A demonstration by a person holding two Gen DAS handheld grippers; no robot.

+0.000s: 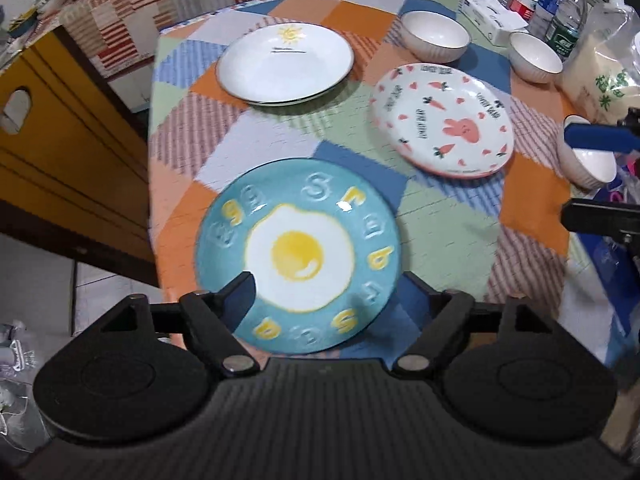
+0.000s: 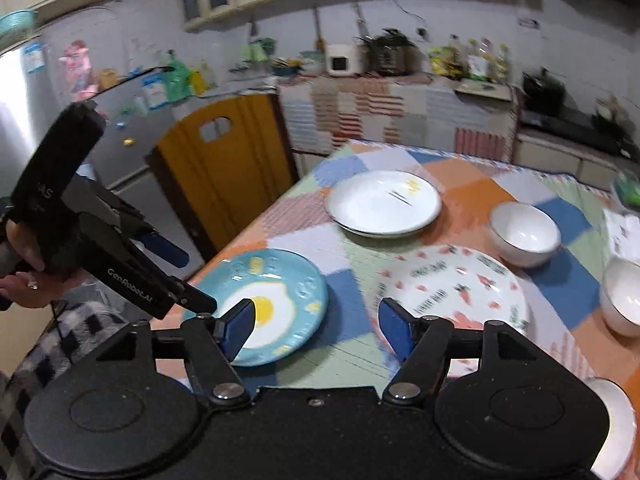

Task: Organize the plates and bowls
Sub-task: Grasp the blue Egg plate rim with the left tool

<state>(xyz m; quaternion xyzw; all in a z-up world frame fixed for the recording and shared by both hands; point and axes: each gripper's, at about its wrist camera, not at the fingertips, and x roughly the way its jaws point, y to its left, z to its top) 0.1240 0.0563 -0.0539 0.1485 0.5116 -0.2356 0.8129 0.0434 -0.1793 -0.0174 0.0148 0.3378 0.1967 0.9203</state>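
Note:
A blue fried-egg plate (image 1: 298,258) (image 2: 266,306) lies at the table's near left edge. My left gripper (image 1: 328,292) is open, its jaws wide on either side of this plate's near rim, one finger over it and the other under; it also shows from the side in the right wrist view (image 2: 176,276). A pink rabbit plate (image 1: 442,120) (image 2: 452,286) lies to the right. A white sun plate (image 1: 285,63) (image 2: 384,201), stacked on another, lies farther back. White bowls (image 1: 435,36) (image 1: 535,56) (image 2: 525,234) stand at the back right. My right gripper (image 2: 316,324) is open and empty above the table between the blue and rabbit plates.
The table has a patchwork cloth (image 1: 280,136). A yellow chair (image 1: 60,140) (image 2: 224,168) stands at its left. Water bottles (image 1: 556,4), a tissue box (image 1: 494,16) and a rice bag (image 1: 604,76) crowd the far right. More bowls (image 1: 588,164) (image 2: 622,298) stand at the right edge.

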